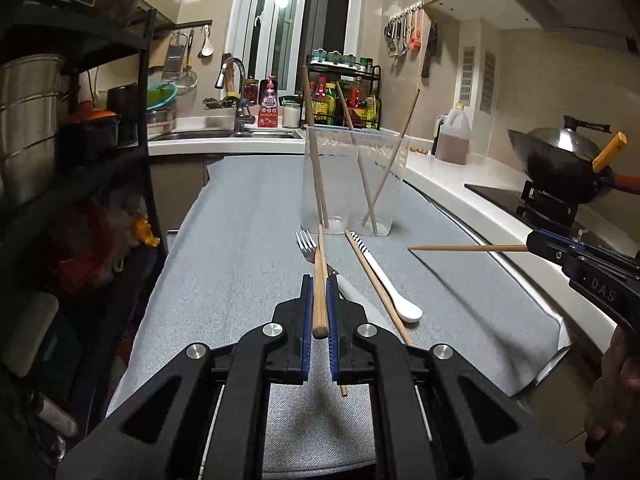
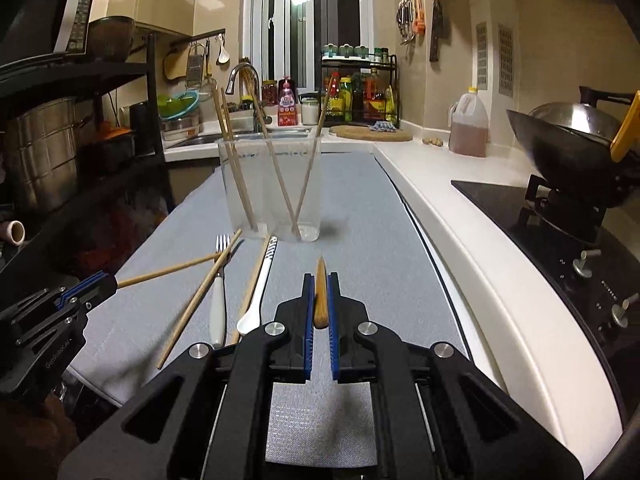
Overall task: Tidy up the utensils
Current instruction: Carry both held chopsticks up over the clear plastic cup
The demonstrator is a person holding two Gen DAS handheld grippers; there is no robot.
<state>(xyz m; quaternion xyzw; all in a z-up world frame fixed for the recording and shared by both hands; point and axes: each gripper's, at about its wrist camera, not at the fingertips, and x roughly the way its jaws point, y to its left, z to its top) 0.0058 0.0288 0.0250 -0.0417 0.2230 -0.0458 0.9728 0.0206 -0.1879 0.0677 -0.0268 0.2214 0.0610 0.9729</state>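
From the left wrist view, the left gripper (image 1: 319,284) is clamped on a wooden chopstick (image 1: 320,276) whose tip reaches toward the clear holder (image 1: 352,184) standing at the far end of the grey mat (image 1: 224,248). Four chopsticks lean inside the holder. On the mat just in front of the holder lie a fork (image 1: 307,245), a loose chopstick (image 1: 376,284) and a white spoon (image 1: 390,280). To the right of the holder, the right gripper (image 1: 532,245) pinches a second chopstick (image 1: 468,247) held roughly level above the mat. From the right wrist view, the right gripper (image 2: 320,284) is closed on its chopstick (image 2: 320,296), pointing at the holder (image 2: 272,188). Left of it and nearer than the holder, the left gripper (image 2: 110,280) grips its chopstick (image 2: 168,269) over the fork (image 2: 219,300); another chopstick (image 2: 200,300) crosses the fork, and the spoon (image 2: 258,292) lies beside them.
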